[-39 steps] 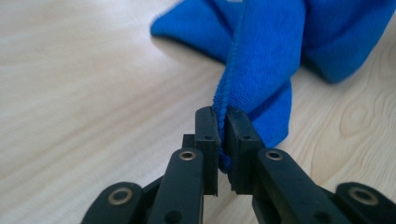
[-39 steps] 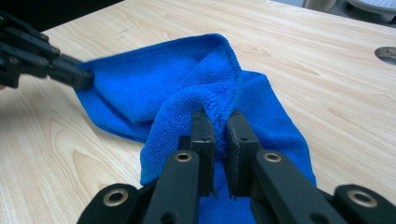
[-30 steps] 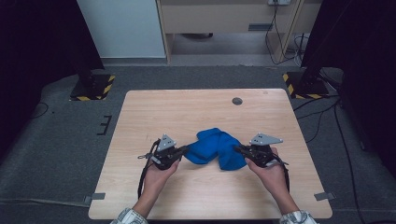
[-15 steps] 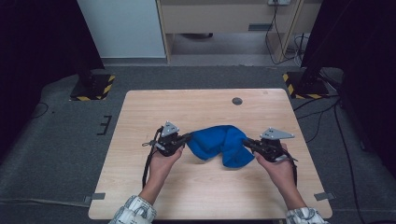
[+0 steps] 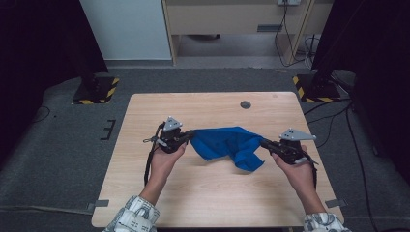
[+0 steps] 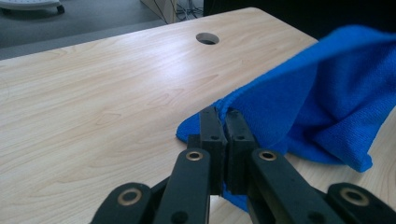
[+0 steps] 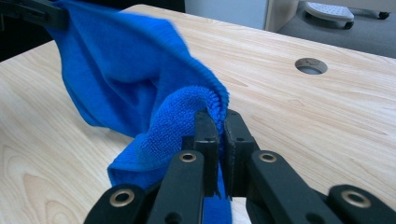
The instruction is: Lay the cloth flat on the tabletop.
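cloth [image 5: 227, 145]: long axis left-right mid-frame, sagging | my left gripper [image 5: 189, 137], right gripper [image 5: 265, 142]: jaws clamped on its ends | over bench [image 5: 203, 193]

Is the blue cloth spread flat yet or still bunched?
Still bunched: the blue cloth hangs creased between the left gripper and right gripper, one corner drooping.

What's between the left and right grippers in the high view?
The blue cloth hangs stretched between them above the table, one edge pinched by the left gripper, the other by the right gripper. Each gripper view shows its jaws shut on the fabric.
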The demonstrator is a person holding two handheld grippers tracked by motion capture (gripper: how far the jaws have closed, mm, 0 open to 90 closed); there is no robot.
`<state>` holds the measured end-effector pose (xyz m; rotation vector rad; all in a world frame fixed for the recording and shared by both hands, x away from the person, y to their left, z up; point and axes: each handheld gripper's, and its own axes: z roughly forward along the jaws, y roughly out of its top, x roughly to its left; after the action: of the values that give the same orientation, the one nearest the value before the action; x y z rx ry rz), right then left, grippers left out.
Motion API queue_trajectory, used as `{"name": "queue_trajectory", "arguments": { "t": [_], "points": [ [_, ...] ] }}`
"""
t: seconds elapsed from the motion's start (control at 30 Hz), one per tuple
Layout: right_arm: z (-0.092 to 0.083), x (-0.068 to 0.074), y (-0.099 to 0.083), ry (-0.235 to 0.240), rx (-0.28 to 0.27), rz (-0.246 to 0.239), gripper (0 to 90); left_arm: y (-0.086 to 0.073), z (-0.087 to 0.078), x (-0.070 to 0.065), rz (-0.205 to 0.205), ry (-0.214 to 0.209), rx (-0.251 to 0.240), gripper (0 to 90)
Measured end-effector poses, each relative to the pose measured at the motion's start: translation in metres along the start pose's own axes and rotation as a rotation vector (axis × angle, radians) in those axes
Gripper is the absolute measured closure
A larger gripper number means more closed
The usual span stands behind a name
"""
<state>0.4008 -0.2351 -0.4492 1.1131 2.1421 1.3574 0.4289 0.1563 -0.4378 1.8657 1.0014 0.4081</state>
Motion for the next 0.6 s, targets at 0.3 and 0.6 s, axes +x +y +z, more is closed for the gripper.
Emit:
{"name": "queue_trajectory", "arguments": {
  "t": [0.3,0.6],
  "points": [
    [-0.005,-0.014,0.007,-0.036,-0.012,0.003,87.2,0.006,0.01,0.006,0.004,0.0,-0.009,87.5],
    [-0.014,-0.021,0.007,-0.059,-0.023,0.015,87.8,0.004,0.023,-0.001,0.014,-0.013,-0.003,87.3]
  ]
}}
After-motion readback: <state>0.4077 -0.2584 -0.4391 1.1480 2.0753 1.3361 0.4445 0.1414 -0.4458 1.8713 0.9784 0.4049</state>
